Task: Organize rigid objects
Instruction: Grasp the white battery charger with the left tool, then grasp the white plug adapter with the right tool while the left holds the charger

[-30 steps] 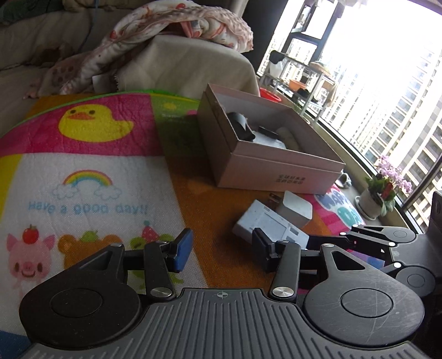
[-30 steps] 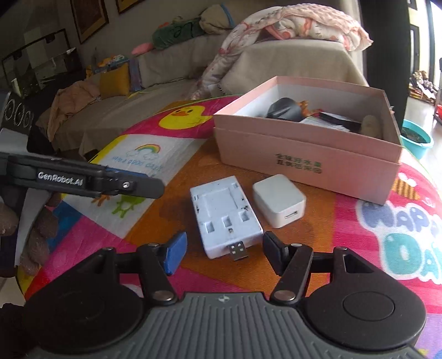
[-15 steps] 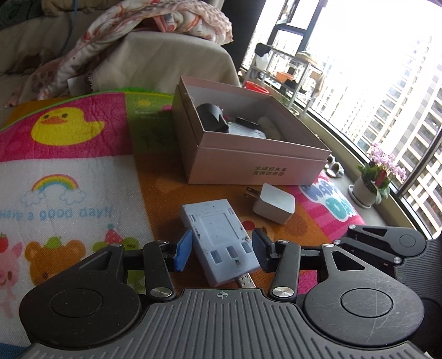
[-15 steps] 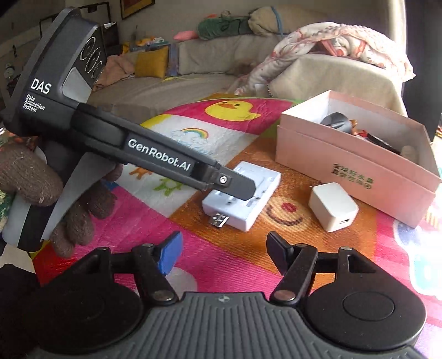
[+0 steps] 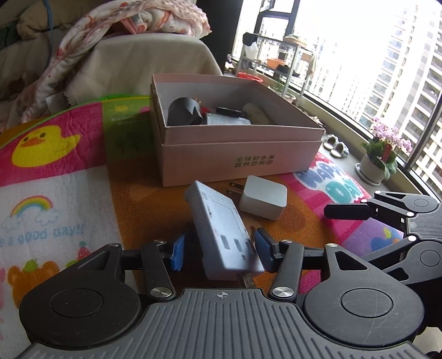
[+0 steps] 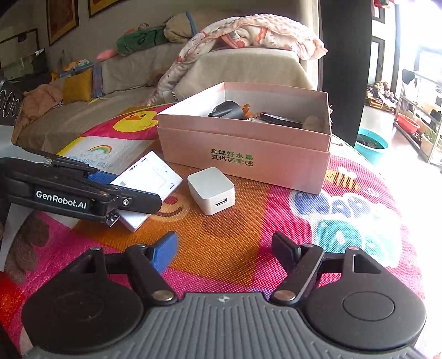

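Note:
My left gripper [image 5: 219,252] is shut on a flat white USB battery charger [image 5: 221,230] and holds it tilted just above the mat; the charger also shows in the right wrist view [image 6: 147,181]. A white cube wall plug [image 5: 262,197] lies on the orange patch of the mat beside it, in front of the pink cardboard box [image 5: 237,154]. The box holds a black mouse-like object [image 5: 183,111] and other small items. My right gripper [image 6: 225,245] is open and empty, low over the mat, with the wall plug [image 6: 211,190] ahead of it.
A colourful play mat [image 5: 55,171] covers the surface. A sofa with a floral blanket [image 5: 132,24] stands behind the box. A potted flower [image 5: 382,154] and a curved window ledge lie to the right. The left gripper's arm [image 6: 69,190] crosses the right view's left side.
My left gripper closed on the charger and lifted its far end off the mat. My right gripper swung right, bringing the wall plug towards the centre of its view.

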{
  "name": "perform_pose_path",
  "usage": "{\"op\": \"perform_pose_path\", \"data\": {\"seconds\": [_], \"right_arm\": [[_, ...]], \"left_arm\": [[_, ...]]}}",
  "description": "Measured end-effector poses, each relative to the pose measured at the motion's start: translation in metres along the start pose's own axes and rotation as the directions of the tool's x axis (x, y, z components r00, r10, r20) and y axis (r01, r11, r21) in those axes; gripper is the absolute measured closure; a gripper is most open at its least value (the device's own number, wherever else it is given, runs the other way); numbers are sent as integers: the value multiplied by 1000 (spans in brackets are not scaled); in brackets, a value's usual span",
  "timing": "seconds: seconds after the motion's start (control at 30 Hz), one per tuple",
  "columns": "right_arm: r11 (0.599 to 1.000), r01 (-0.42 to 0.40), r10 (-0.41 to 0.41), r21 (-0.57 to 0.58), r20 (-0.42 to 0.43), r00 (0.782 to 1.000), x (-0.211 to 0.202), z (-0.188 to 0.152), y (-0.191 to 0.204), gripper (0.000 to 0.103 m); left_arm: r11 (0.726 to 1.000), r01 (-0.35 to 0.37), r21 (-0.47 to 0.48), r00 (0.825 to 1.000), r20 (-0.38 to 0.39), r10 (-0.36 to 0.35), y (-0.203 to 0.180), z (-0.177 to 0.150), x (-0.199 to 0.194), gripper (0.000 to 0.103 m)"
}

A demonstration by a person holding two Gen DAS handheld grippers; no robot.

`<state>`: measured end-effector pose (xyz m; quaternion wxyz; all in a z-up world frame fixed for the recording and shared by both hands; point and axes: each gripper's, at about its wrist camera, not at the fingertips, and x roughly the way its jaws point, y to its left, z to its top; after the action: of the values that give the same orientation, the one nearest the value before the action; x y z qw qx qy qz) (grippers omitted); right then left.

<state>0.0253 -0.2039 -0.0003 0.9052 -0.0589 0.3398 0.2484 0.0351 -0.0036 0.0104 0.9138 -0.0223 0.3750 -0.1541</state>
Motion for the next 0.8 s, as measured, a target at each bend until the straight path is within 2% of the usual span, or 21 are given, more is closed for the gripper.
{"op": "perform_pose_path", "data": {"seconds": [0.23, 0.37, 0.57, 0.67, 0.8], "right_arm": [[1000, 7, -8, -21, -6, 1000, 2, 0, 6, 23], [999, 10, -10, -34, -11, 1000, 3, 0, 9, 20], [999, 14, -14, -44, -16, 1000, 4, 1, 12, 18], [999, 16, -17, -46, -17, 1000, 5, 1, 13, 18], [999, 13, -14, -49, -19, 1000, 6, 1, 14, 16]], "left_arm": [[997, -61, 52, 998, 15, 60, 1, 0, -1, 44], [992, -111, 63, 994, 32, 109, 7, 1, -6, 48], [994, -75, 78, 997, 8, 75, 4, -1, 1, 46], [990, -76, 117, 997, 20, 74, -3, -2, 5, 45], [991, -66, 114, 998, 29, 64, -3, -1, 9, 45]]}}
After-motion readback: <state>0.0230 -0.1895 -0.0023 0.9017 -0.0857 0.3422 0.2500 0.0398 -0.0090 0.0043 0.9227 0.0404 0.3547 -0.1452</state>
